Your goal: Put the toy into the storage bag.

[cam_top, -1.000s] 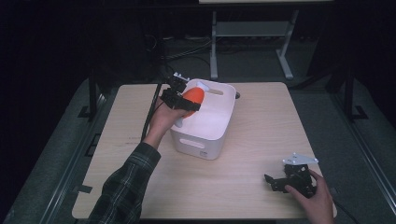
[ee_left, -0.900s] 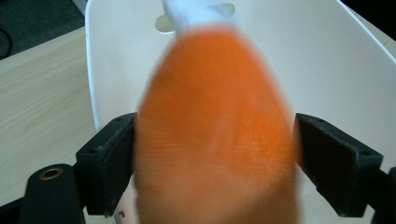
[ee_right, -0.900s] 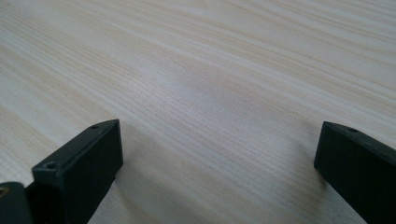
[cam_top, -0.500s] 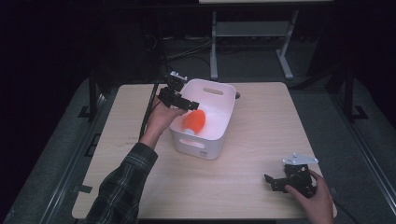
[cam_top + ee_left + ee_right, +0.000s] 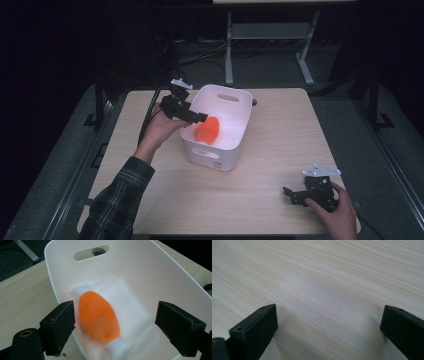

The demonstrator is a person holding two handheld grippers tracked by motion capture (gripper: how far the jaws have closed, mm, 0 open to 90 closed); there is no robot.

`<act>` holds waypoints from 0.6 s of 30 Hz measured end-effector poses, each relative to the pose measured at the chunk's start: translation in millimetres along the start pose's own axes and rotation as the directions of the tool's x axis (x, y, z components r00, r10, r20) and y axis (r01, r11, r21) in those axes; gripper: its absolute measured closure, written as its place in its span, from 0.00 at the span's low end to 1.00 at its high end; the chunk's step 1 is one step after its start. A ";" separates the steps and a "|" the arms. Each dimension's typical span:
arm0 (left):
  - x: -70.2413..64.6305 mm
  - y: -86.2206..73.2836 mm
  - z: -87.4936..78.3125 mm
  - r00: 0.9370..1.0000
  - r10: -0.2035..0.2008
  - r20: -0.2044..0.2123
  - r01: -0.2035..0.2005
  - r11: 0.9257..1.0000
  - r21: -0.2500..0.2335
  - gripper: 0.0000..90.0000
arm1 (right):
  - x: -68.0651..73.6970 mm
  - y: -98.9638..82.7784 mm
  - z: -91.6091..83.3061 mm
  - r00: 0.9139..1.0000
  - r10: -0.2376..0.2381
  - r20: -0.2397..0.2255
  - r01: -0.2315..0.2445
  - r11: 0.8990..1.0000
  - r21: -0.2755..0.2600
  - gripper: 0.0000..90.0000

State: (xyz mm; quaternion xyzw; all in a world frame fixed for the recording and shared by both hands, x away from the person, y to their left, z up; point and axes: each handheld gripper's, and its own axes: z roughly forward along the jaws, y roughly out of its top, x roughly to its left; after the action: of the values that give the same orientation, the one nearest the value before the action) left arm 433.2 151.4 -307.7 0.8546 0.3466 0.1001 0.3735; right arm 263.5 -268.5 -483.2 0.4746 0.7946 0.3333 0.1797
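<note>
Orange candy-shaped toy lies inside the white bin, long axis running away from the left tongs, spread apart just above it; right tongs rest apart, far off.

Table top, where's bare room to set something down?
Bare wood lies between the white bin and the right gripper, along the table right of the bin, and at the front left. It is crowded where the left gripper overhangs the bin's rim.

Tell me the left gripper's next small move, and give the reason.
Probably lift the left gripper up and away from the white bin: its jaws are spread wide with nothing between them, and the orange candy-shaped toy already lies on the bin's floor.
</note>
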 end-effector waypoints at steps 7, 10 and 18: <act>0.4 -13.3 -11.5 1.000 0.022 0.017 -0.022 1.000 -0.014 0.17 | 0.0 0.0 0.0 1.000 0.000 0.002 0.000 1.000 0.000 0.01; 0.4 -17.9 -17.1 0.999 0.038 0.024 -0.038 0.999 -0.021 0.17 | -0.1 0.0 0.0 1.000 -0.001 0.001 0.001 1.000 0.000 0.00; -0.4 -32.9 -31.9 0.996 0.071 0.052 -0.069 0.997 -0.033 0.17 | -0.1 0.0 0.0 1.000 -0.001 0.002 0.001 1.000 0.000 0.01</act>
State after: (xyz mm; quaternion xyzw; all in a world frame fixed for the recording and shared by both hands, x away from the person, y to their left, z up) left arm 402.2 185.1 -308.5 0.8628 0.3047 0.0958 0.3919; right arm 263.5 -268.6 -483.2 0.4745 0.7948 0.3327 0.1805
